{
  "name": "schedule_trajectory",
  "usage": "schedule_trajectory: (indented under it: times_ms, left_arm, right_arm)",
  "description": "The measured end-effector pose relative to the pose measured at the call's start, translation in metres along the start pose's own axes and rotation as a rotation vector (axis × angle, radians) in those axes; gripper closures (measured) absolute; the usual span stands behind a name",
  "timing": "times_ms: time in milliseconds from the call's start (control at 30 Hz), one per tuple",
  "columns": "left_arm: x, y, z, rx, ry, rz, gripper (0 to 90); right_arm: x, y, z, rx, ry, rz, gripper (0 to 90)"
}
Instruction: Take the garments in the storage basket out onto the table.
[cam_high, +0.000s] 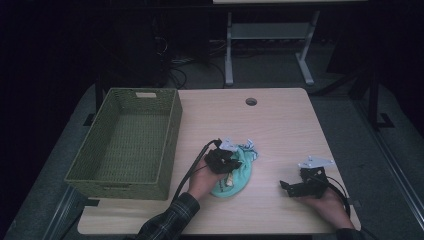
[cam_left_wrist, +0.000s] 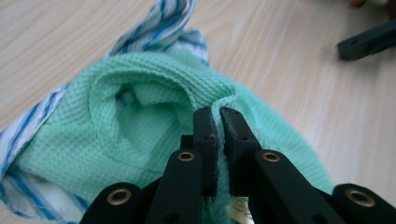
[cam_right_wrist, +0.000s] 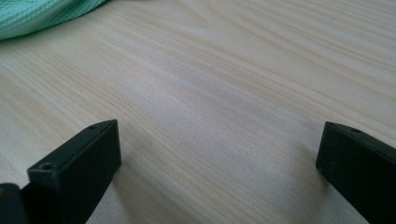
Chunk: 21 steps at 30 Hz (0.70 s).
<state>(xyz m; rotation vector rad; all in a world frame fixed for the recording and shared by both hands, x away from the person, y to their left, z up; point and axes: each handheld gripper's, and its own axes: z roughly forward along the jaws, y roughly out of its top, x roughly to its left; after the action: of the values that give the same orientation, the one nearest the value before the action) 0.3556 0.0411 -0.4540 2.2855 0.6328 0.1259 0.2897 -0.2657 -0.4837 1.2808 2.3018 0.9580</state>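
Left hand-held gripper (cam_left_wrist: 219, 114) is clamped nearly shut on a raised fold of the green cloth (cam_left_wrist: 140, 135); right hand-held gripper (cam_right_wrist: 219, 149) is held wide open, nothing between the jaws, just off the tabletop (cam_high: 280, 120). Cloth is bunched over a blue-striped cloth (cam_left_wrist: 163, 23) near tabletop centre, right of the wicker basket (cam_high: 170, 145). Long axis seems to run diagonally, near-left to far-right. Lift should be straight and slow so the striped piece is not dragged.

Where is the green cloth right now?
In the high view the green cloth lies on the table near its front middle, right of the basket. The left tool pinches its edge.
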Motion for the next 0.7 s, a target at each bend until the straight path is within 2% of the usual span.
schedule_trajectory:
  times_ms: [167,233,367,433,467,500,533,600,700]
  left_arm:
    - [0.002,-0.004,0.003,0.011,0.0,-0.015,82.5]
    - [0.002,-0.003,0.001,0.005,0.017,-0.013,77.2]
    - [0.004,-0.001,-0.005,0.008,0.01,-0.013,62.6]
    - [0.005,0.001,-0.012,-0.006,0.013,-0.026,60.0]
    - [0.006,0.003,-0.02,-0.021,0.014,-0.029,57.1]
    - [0.006,0.003,-0.02,-0.021,0.014,-0.029,56.7]
    - [0.007,0.004,-0.029,-0.046,0.024,-0.033,56.7]
    - [0.007,0.004,-0.039,-0.066,0.032,-0.042,56.8]
    - [0.01,0.001,-0.052,-0.074,0.055,-0.041,59.2]
  right_arm:
    - [0.0,0.0,0.0,0.001,0.0,-0.001,0.0]
    - [0.0,0.0,0.0,0.0,0.0,0.0,0.0]
    - [0.0,0.0,0.0,0.0,0.0,0.0,0.0]
    - [0.0,0.0,0.0,0.0,0.0,0.0,0.0]
    - [0.0,0.0,0.0,0.0,0.0,-0.001,0.0]
    - [0.0,0.0,0.0,0.0,0.0,-0.001,0.0]
    - [0.0,0.0,0.0,0.001,0.002,-0.003,0.0]
    - [0.0,0.0,0.0,0.0,0.0,-0.001,0.0]
    - [0.0,0.0,0.0,0.0,0.0,0.0,0.0]
